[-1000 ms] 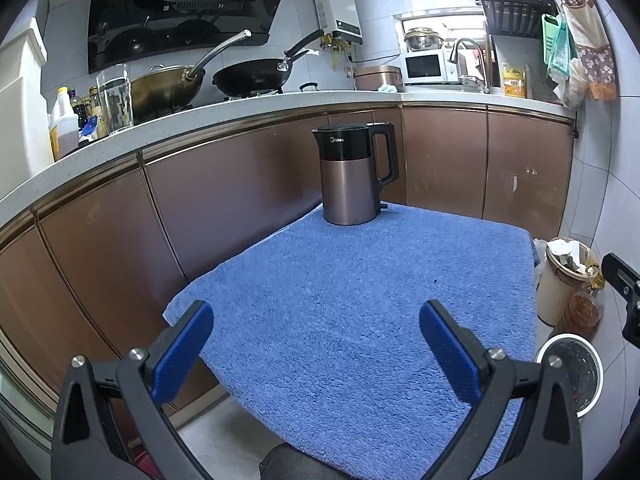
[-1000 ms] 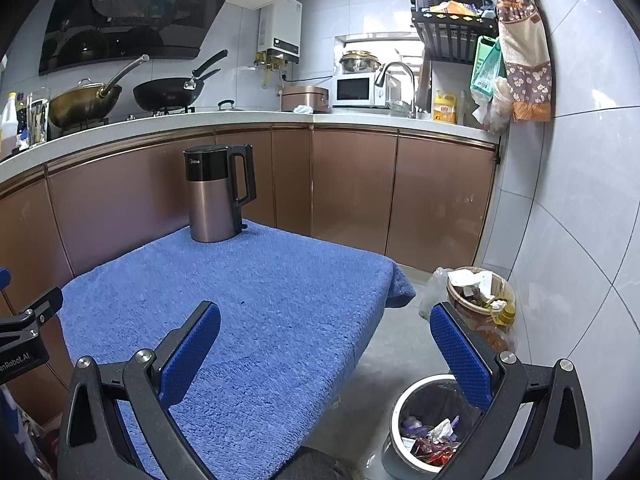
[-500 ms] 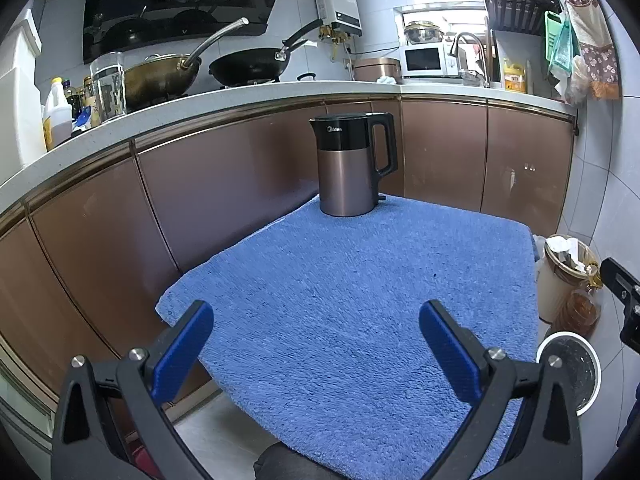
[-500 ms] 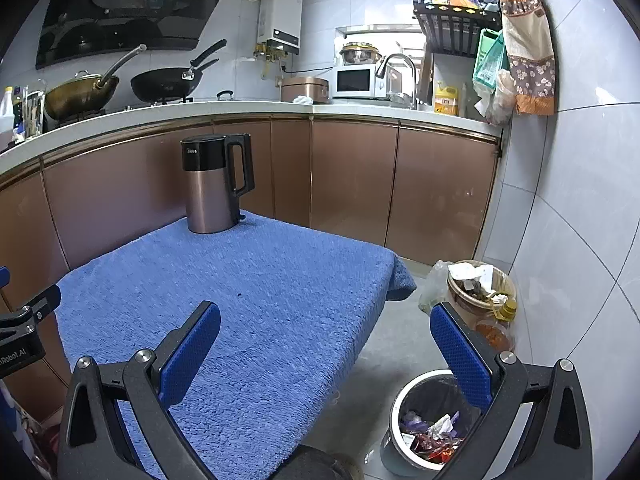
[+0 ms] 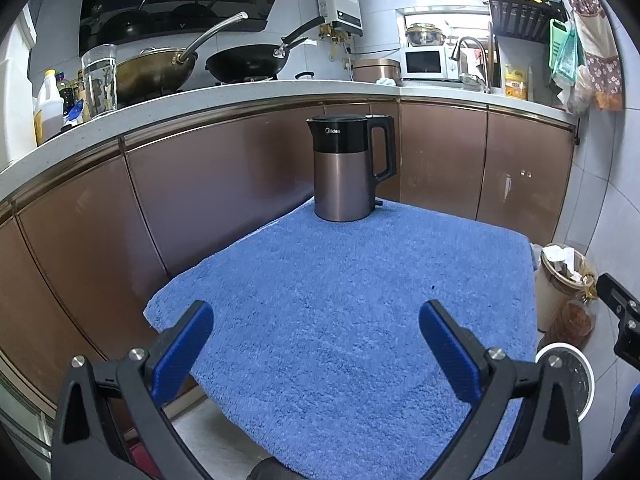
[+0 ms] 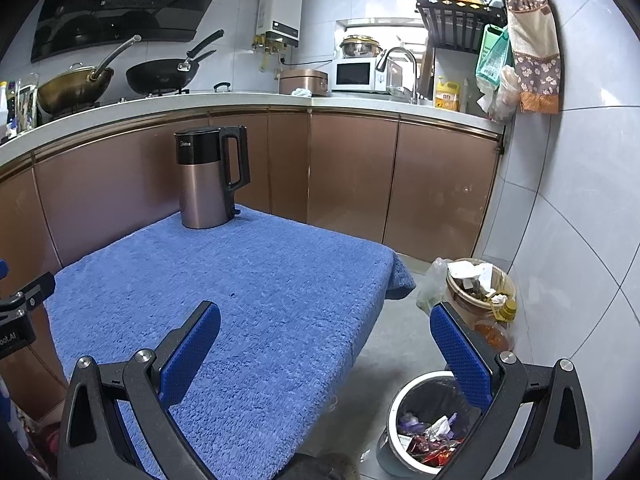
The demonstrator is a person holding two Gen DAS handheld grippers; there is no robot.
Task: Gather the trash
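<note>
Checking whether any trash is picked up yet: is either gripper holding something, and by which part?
Nothing is held. The left gripper and the right gripper are both open, with nothing between their fingers.

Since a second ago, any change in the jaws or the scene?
Only the cameras moved: in both wrist views the kettle and counter sit lower in frame and a little larger, so both grippers tipped upward or eased forward slightly. Nothing was taken hold of or let go. The left gripper and right gripper stay open and empty; the kettle stays upright on the blue towel, and the white-rimmed bin stays on the floor.
</note>
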